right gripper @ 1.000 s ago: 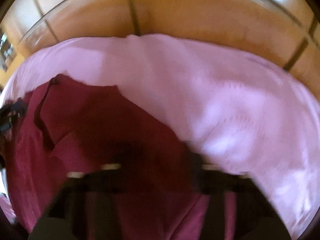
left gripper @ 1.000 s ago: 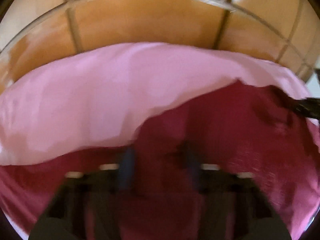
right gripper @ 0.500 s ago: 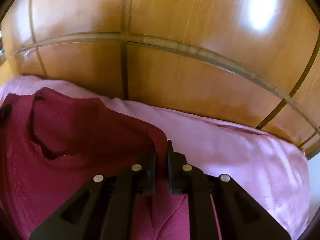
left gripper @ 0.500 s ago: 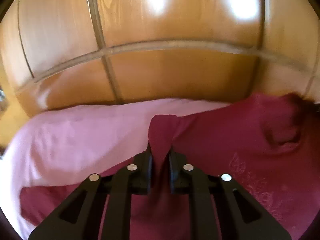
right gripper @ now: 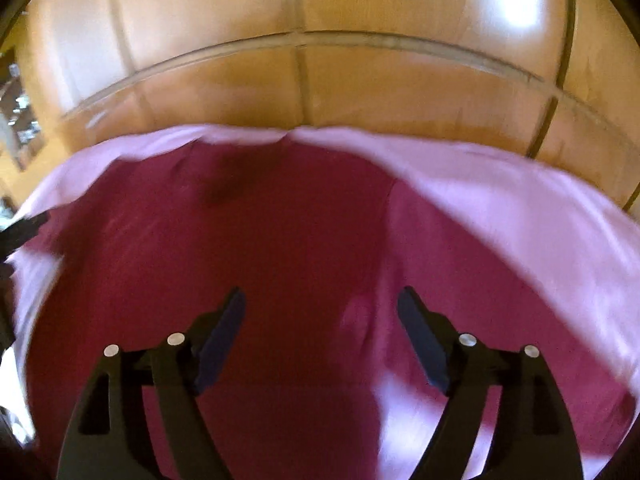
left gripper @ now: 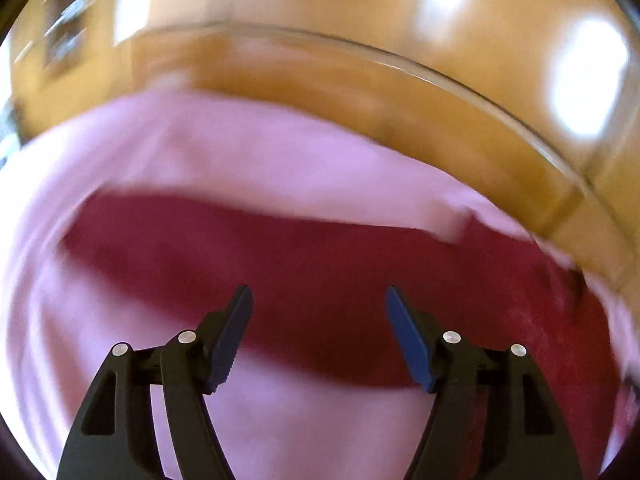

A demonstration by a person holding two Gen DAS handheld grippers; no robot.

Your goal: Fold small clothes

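A dark red small garment [left gripper: 320, 272] lies spread on a pink sheet [left gripper: 240, 152]. In the left wrist view my left gripper [left gripper: 318, 300] is open and empty above the garment's near edge. In the right wrist view the garment [right gripper: 280, 248] fills the middle, and my right gripper [right gripper: 320, 300] is open and empty above it. The tip of the left gripper [right gripper: 24, 228] shows at the left edge of the right wrist view. Both views are blurred by motion.
A wooden panelled wall [right gripper: 320, 60] rises right behind the pink sheet [right gripper: 520, 208]. Shelves with small items [right gripper: 20, 120] show at the far left. Bright light reflections [left gripper: 584, 80] sit on the wood.
Both grippers were shut on the garment's raised upper edge half a second ago. Both have now opened, and the garment lies flat on the sheet.
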